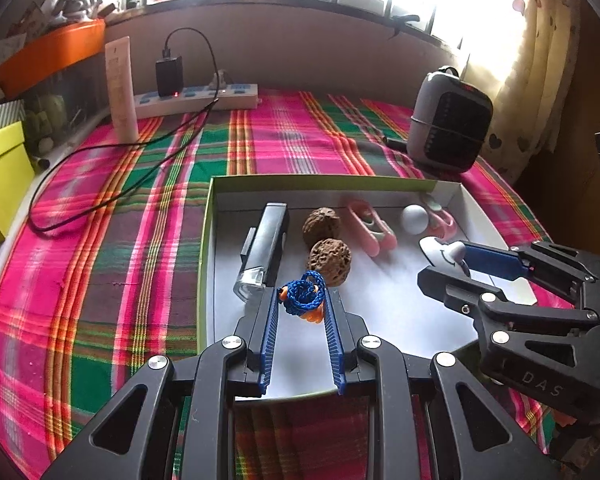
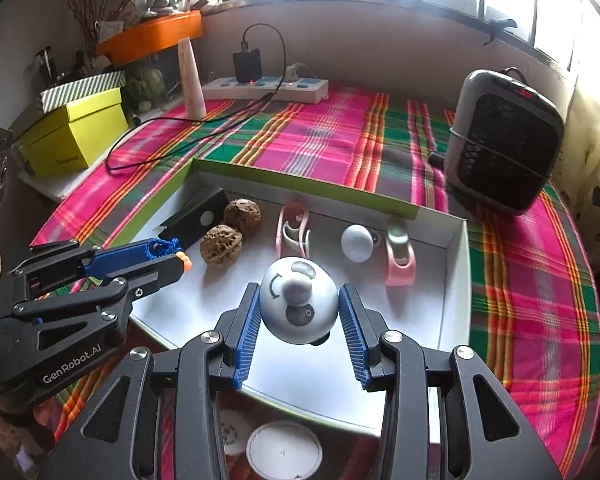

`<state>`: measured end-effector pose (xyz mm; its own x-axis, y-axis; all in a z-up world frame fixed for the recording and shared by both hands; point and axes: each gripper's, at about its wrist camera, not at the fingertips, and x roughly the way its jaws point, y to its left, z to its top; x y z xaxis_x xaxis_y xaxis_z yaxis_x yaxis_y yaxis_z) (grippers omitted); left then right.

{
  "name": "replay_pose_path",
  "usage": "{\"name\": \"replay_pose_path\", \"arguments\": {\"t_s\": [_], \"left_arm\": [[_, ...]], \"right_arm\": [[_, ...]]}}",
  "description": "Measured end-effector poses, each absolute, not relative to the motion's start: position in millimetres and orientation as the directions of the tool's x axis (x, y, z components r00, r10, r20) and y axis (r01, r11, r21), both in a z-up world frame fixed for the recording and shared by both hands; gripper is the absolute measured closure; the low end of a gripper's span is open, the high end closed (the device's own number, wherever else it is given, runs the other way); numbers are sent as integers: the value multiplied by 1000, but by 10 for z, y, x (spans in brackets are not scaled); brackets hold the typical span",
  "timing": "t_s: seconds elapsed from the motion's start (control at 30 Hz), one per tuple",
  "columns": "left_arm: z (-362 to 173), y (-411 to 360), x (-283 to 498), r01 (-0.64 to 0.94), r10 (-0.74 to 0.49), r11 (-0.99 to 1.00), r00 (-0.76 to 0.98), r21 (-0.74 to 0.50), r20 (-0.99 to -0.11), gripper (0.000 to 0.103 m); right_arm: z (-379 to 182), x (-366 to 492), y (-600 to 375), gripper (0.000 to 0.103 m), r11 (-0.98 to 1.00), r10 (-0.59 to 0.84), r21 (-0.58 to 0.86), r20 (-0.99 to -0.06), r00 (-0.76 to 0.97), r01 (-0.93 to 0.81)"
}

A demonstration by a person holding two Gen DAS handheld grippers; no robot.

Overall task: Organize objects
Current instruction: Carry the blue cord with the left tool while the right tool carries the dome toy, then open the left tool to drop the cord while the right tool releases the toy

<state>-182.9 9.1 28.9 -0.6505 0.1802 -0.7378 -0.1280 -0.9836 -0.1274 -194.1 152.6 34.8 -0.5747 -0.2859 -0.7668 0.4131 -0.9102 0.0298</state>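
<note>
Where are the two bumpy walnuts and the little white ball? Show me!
Far walnut [image 2: 242,216], right wrist view, middle of its wrinkled shell.
Near walnut [image 2: 221,245], right wrist view, middle of its pitted shell.
White ball [image 2: 357,243], right wrist view, middle of its smooth round face.

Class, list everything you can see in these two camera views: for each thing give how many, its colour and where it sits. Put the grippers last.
Tray: one, white inside, green outside, on the cloth.
Walnuts: two, brown, in the tray.
Torch: one, black, at the tray's left.
Clips: two, pink, at the tray's back.
Ball: one, white, between the clips.
Tablecloth: one, pink and green plaid.
Power strip: one, white, by the wall, black charger plugged in.
Tube: one, cream, upright.
Heater: one, grey and black, back right.
Box: one, yellow-green, far left.
Left gripper: shut on a blue cord with orange piece.
Right gripper: shut on a white round gadget.
</note>
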Motion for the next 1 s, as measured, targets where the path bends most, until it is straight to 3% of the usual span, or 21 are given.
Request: {"name": "replay_pose_path", "arguments": {"t_s": [1.0], "left_arm": [[196, 136, -1885, -145, 154, -986, -661, -77, -735, 82]], "right_arm": [[153, -2090, 1330, 62, -899, -265, 11, -810, -522, 438]]}}
